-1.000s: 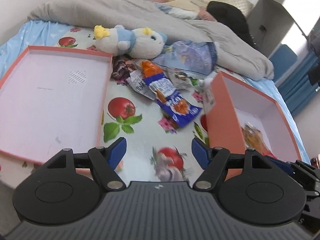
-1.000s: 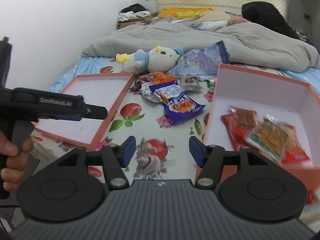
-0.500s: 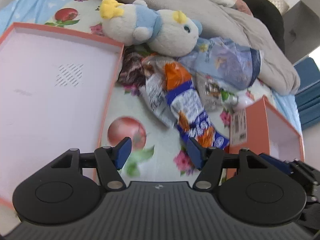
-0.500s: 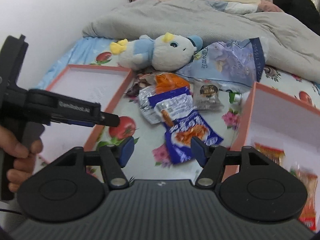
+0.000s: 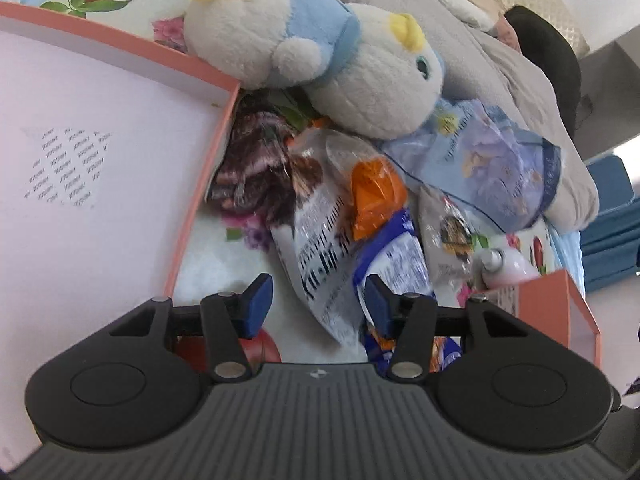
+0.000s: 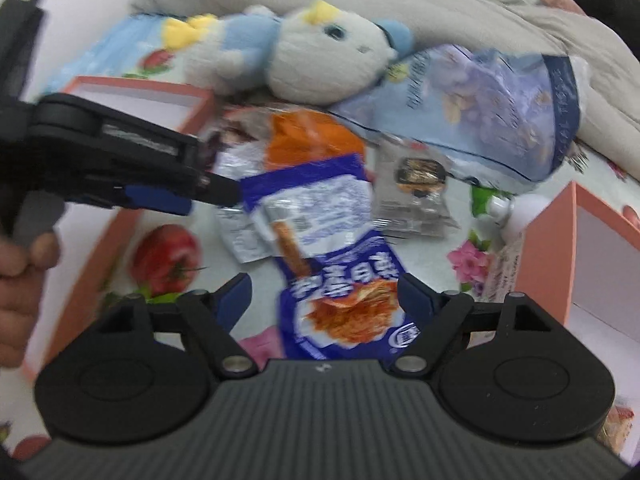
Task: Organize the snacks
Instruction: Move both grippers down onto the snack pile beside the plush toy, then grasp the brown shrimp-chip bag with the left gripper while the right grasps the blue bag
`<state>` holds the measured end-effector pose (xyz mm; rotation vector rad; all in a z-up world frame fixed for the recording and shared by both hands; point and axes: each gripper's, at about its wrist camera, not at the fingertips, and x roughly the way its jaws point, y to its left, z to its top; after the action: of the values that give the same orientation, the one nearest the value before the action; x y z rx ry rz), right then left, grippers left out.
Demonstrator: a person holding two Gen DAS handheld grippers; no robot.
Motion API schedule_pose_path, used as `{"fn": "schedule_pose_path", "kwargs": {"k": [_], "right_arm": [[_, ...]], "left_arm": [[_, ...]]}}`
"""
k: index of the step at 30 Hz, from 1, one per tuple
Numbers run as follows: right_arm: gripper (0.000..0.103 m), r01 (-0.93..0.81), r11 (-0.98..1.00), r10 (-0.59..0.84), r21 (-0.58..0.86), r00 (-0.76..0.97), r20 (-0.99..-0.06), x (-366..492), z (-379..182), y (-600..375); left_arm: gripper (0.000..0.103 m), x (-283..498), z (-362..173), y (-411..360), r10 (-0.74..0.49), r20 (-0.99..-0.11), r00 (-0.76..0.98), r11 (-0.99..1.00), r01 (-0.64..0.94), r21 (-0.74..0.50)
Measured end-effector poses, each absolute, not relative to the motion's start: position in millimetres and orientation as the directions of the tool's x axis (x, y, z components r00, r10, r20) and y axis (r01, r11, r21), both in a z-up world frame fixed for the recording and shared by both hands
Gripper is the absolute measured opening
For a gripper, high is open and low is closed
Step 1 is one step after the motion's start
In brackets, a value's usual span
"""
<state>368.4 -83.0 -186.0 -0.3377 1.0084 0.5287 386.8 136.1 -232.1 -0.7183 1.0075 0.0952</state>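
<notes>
Left wrist view: the left gripper (image 5: pixel 318 300) hangs over the snack heap, its jaws closing; the lower end of a silver pack (image 5: pixel 320 264) lies in the gap below them, the blue pads clear of it, nothing gripped; the black print on that pack is too smeared to read. A blue pack (image 5: pixel 394 258) with an orange top lies beside it under the right finger; a dark brown wrapper (image 5: pixel 256 168) lies against the wall of the left box (image 5: pixel 200 184), whose pale floor bears a patch of tiny repeated print, unreadable. A small grey pack (image 5: pixel 448 232) and a pale blue bag (image 5: pixel 496 168) lie farther right; the bag's writing is illegible. A plush toy (image 5: pixel 320 48) rests on top of the heap, against the box corner. The corner of the right box (image 5: pixel 560 300) shows, with a white label too blurred to read.

Right wrist view, blurred: the right gripper (image 6: pixel 322 296) is wide, jaws opening, over the blue pack (image 6: pixel 340 280); the pack lies between the fingers without touching them; it carries large white characters and a round logo, not readable. The left gripper (image 6: pixel 216 188) reaches in from the left, a hand (image 6: pixel 20 280) on its grip, its tip over the silver pack (image 6: pixel 244 236). The grey pack (image 6: pixel 416 196) lies right of the blue one; the pale blue bag (image 6: pixel 480 108) has dark lettering, illegible; the right box (image 6: pixel 560 248) stands at the right; the plush toy (image 6: pixel 304 52) lies behind.
</notes>
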Motion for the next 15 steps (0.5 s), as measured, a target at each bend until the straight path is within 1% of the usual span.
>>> {"fn": "schedule_pose_path", "kwargs": {"k": [3, 7, 15], "right_arm": [[0.081, -0.571, 0.815, 0.220, -0.095, 0.457, -0.862, 371.6, -191.9, -75.2], [0.081, -0.565, 0.815, 0.180, -0.126, 0.454, -0.873, 385.3, -203.5, -71.6], [0.081, -0.573, 0.820, 0.283, 0.002, 0.402, -0.871, 395.6, -205.8, -69.5]], "left_arm": [[0.057, 393.2, -237.4, 141.2, -0.220, -0.790, 0.572, 0.766, -0.400, -0.503], [0.057, 398.9, -238.6, 147.3, -0.189, -0.777, 0.600, 0.760, -0.412, -0.502], [0.057, 405.3, -238.6, 140.1, -0.132, -0.780, 0.612, 0.783, -0.418, -0.460]]}}
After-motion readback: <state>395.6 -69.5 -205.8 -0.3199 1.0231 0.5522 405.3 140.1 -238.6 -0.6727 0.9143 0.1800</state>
